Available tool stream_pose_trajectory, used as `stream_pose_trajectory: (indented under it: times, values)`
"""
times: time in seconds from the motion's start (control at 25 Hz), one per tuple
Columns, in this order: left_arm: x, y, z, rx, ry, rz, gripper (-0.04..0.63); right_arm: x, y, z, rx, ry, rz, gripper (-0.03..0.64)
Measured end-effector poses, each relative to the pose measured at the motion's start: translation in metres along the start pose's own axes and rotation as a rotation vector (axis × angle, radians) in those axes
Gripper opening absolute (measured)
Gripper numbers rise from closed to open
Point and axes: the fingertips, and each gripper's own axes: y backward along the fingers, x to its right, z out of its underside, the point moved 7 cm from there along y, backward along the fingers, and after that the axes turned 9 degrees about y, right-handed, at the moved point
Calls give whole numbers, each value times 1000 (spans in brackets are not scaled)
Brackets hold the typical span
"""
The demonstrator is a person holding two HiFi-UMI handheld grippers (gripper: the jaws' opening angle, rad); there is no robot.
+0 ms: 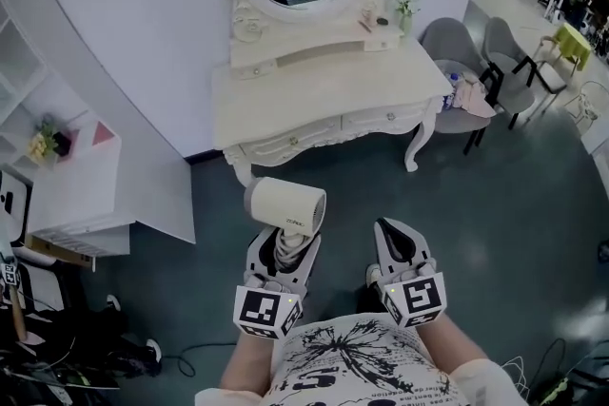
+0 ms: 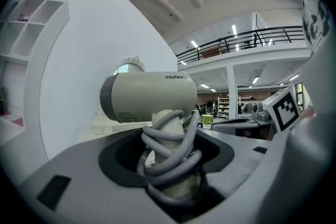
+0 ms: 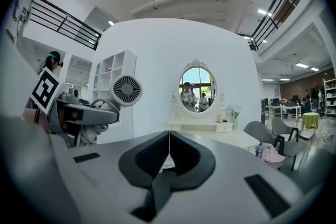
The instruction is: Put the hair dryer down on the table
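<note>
**My left gripper (image 1: 282, 250) holds the hair dryer (image 1: 285, 204), clear of the table (image 1: 324, 105)**

Small brand lettering on the barrel is too fine for me to read. The hair dryer is cream with a grey rear band, and its grey cord is wound round the handle. The left gripper clamps that handle above the floor. My right gripper (image 1: 397, 242) is closed on nothing

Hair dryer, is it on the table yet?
No, the left gripper holds the hair dryer above the floor, short of the table.
</note>
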Motion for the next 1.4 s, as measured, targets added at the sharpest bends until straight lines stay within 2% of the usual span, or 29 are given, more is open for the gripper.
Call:
stream_pose_trajectory:
  times: [0.28, 0.72, 1.12, 1.4]
  values:
    - [8, -92, -21, 18, 35, -77, 267, 93, -52, -11, 30, 14, -75, 18]
    - [17, -212, -25, 49, 77, -167, 267, 216, -115, 14, -5, -11, -111, 18]
    - [-31, -283, -33, 30, 100, -182, 267, 251, -190, 21, -29, -27, -107, 18]
    - [-92, -352, -61, 33, 90, -132, 267, 264, -266, 3, -40, -9, -76, 18]
